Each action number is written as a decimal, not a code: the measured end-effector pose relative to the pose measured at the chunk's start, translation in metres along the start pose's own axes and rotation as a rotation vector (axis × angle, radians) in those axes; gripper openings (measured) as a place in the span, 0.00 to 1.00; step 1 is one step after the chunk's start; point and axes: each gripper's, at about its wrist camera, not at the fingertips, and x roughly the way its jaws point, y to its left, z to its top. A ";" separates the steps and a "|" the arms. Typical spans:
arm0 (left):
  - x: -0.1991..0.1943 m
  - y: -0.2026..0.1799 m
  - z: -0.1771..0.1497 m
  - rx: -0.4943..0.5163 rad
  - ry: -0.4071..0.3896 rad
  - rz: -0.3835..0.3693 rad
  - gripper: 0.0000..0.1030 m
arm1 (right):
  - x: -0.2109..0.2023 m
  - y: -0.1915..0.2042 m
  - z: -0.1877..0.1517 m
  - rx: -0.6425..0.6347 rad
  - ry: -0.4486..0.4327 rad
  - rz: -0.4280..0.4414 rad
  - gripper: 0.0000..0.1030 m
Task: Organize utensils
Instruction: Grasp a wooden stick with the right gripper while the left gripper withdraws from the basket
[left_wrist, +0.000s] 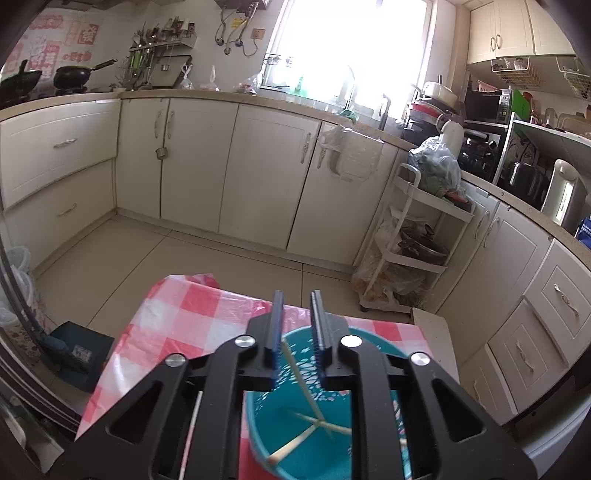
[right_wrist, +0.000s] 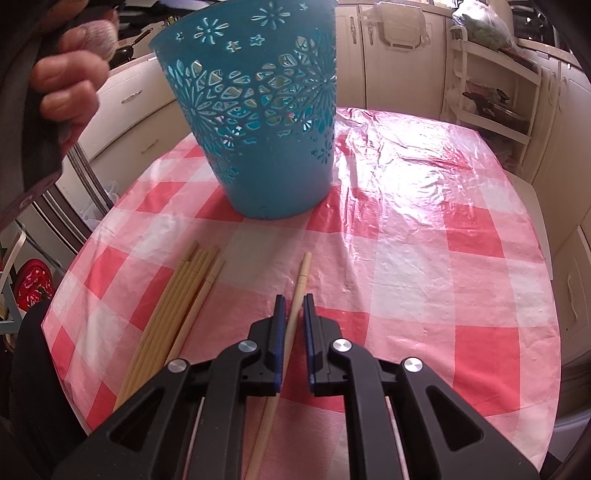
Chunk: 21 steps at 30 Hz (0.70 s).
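A blue cut-out basket (right_wrist: 269, 147) stands upright on the red-and-white checked table (right_wrist: 424, 258). In the left wrist view my left gripper (left_wrist: 297, 295) hovers over the basket's mouth (left_wrist: 369, 334), open. One chopstick (left_wrist: 303, 380) slants down inside the basket below the pads and touches neither. A few more chopsticks (left_wrist: 291, 446) lie crossed at the bottom. In the right wrist view my right gripper (right_wrist: 294, 297) is low at the table's near side, closed narrowly about a single chopstick (right_wrist: 301, 277) that lies on the cloth. A bundle of several chopsticks (right_wrist: 184, 302) rests to its left.
A person's hand (right_wrist: 70, 85) is at the upper left beside the basket. Beyond the table's far edge is tiled floor, with a white trolley (left_wrist: 406, 236) at the right and cream cabinets (left_wrist: 199, 166) around it. A dark blue box (left_wrist: 79, 350) sits on the floor to the left.
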 end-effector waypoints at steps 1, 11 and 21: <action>-0.009 0.007 -0.003 -0.002 -0.009 0.016 0.36 | 0.000 0.000 0.000 -0.001 0.000 0.000 0.11; -0.078 0.097 -0.048 -0.023 -0.036 0.238 0.80 | -0.002 0.012 -0.004 -0.054 -0.001 -0.019 0.22; -0.018 0.142 -0.125 -0.055 0.276 0.282 0.84 | -0.028 -0.006 -0.001 0.063 -0.051 0.013 0.06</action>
